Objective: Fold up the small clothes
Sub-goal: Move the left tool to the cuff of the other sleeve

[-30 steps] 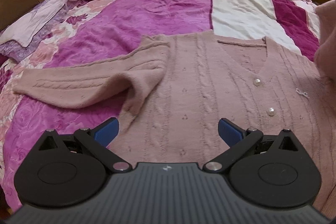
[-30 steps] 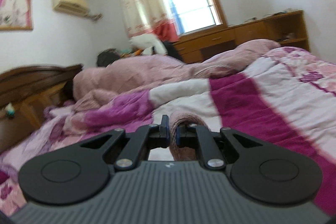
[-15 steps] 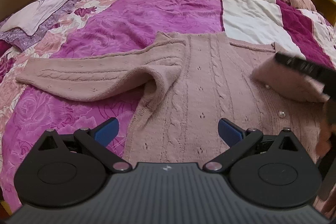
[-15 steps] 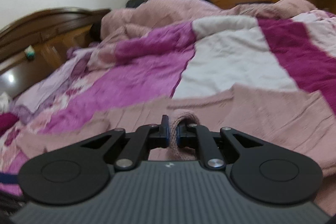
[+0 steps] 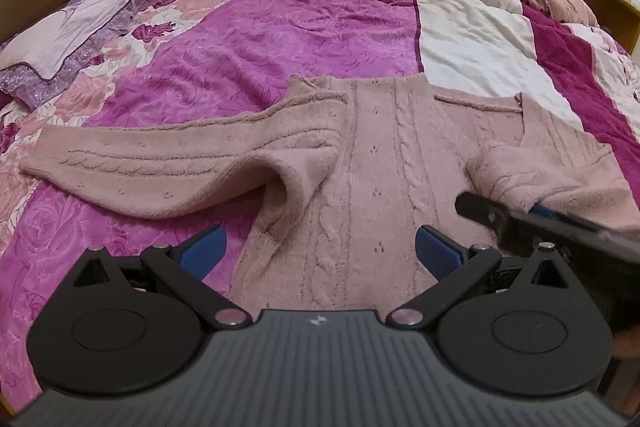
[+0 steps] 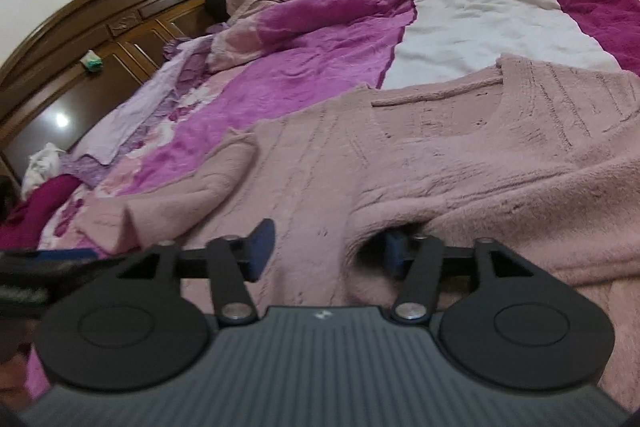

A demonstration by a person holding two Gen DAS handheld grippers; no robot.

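Pink knit cardigan (image 5: 384, 187) is spread flat on quilt (image 5: 280, 39), w/ right sleeve (image 6: 500, 211) laid over front. Soft, floppy: best pinched at cuffs. Left gripper (image 5: 318, 247) held wide, empty; right gripper (image 6: 326, 247) opening, cuff draped over one pad.

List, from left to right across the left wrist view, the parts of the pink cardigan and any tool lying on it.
Outstretched sleeve → cable-knit front panel → folded-in sleeve → right tool, jaws opening around that sleeve's cuff.
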